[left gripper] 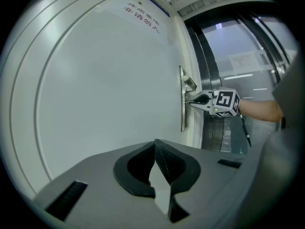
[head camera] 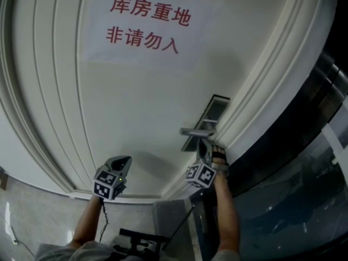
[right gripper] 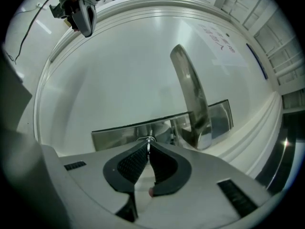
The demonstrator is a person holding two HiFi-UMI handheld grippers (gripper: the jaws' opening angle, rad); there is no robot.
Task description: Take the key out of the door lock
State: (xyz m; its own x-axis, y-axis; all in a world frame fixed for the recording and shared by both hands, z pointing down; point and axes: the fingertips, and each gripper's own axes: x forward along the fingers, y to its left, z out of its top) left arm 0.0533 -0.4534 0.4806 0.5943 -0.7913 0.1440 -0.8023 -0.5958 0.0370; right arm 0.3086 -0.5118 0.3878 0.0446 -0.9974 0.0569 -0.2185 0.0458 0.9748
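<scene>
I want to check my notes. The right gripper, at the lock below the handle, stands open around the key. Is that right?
Not quite. The right gripper, at the lock below the handle, is shut on the key, not open around it; the right gripper view shows this.

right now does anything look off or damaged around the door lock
Nothing stands out. The lock plate and handle look intact, the paper sign lies flat on the door, and the right gripper is shut on the key at the plate.
</scene>
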